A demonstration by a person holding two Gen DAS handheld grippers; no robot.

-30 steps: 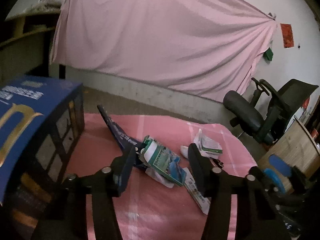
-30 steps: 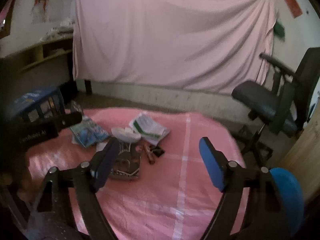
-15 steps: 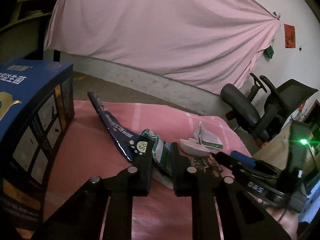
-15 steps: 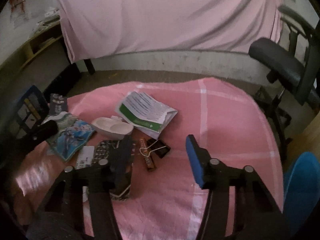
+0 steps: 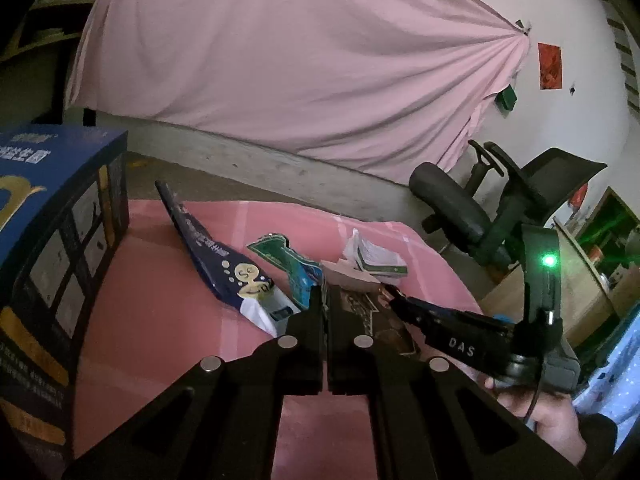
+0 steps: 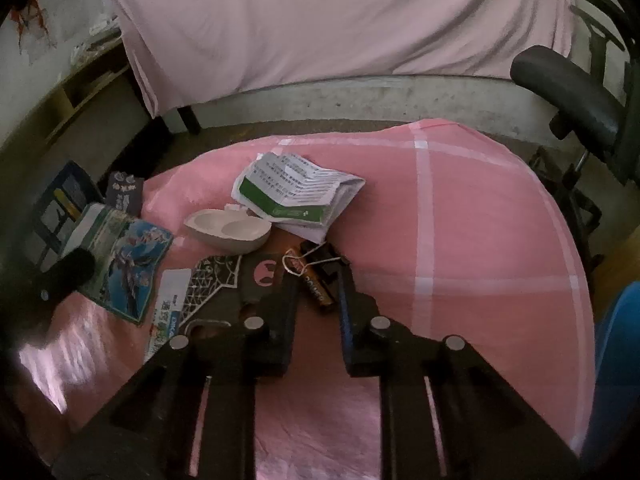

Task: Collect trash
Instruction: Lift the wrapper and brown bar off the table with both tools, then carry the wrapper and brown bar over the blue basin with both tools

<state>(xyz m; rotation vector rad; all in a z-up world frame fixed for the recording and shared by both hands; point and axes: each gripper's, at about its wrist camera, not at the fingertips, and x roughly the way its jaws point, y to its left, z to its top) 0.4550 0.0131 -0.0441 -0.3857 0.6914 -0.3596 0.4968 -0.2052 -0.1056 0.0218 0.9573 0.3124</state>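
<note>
Trash lies on a round table with a pink cloth [image 6: 480,220]. In the right wrist view I see a folded leaflet [image 6: 296,194], a white moulded tray [image 6: 228,234], a blue-green card packet [image 6: 120,264], a dark patterned wrapper [image 6: 216,280], a brown battery [image 6: 316,286] and a black binder clip [image 6: 326,260]. My right gripper [image 6: 316,280] is partly open, its fingers either side of the battery and clip. My left gripper [image 5: 325,292] is shut at the edge of the blue-green packet [image 5: 296,268]; whether it pinches it is unclear. A dark blue wrapper [image 5: 208,248] lies to its left.
A tall blue box [image 5: 48,240] stands on the table's left. A black office chair [image 5: 480,204] stands beyond the table's right side. A pink sheet [image 5: 300,64] hangs on the back wall. A wooden shelf [image 6: 80,84] is at the far left.
My left gripper has closed from wide open to shut. My right gripper has come down towards the battery and clip and its fingers have narrowed around them.
</note>
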